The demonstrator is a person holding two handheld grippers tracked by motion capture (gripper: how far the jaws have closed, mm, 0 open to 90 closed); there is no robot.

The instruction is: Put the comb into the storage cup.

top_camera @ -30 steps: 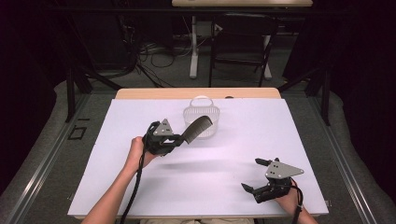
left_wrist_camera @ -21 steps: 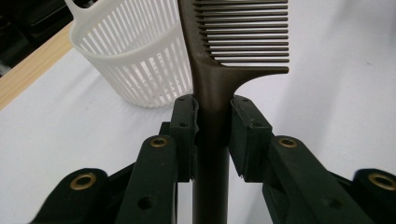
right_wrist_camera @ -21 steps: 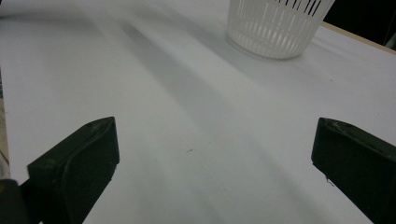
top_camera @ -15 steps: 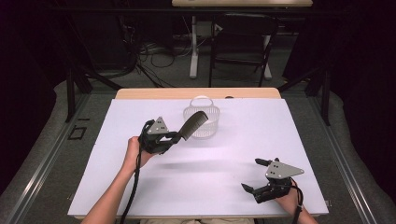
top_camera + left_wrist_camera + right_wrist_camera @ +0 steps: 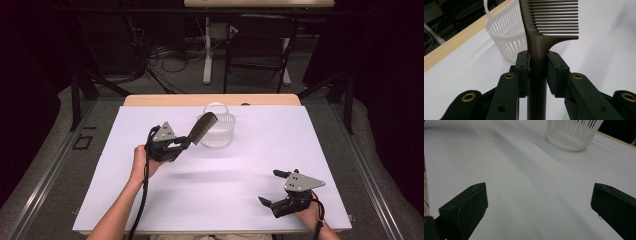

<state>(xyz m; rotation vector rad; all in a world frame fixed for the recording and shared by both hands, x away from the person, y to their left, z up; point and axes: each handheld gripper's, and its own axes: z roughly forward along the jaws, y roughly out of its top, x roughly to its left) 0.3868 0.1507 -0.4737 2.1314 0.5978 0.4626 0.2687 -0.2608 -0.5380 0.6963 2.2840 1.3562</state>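
High view, left of centre: the left gripper (image 5: 181, 143) is held above the table (image 5: 100, 190), its jaws clamped on the handle of a dark comb (image 5: 202, 128). The comb slants up and to the right from the jaws, and its upper end overlaps the left rim of the basket (image 5: 222, 134) in the frame. Whether the comb touches the basket cannot be determined from this view.

Left gripper view: the comb (image 5: 541, 32) stands upright at frame centre, its handle pinched between the two jaw pads, teeth pointing to the right at the top of the frame. The white slotted basket (image 5: 506, 35) sits at upper left, behind the comb, on the white table cover near the wooden edge.

High view, centre: the basket stands upright at the far middle of the table.

High view, lower right: the right gripper (image 5: 274, 188) lies low near the front edge of the table, well apart from the basket, jaws spread wide and holding nothing.

Right gripper view: the basket (image 5: 571, 133) stands at the upper right of the frame
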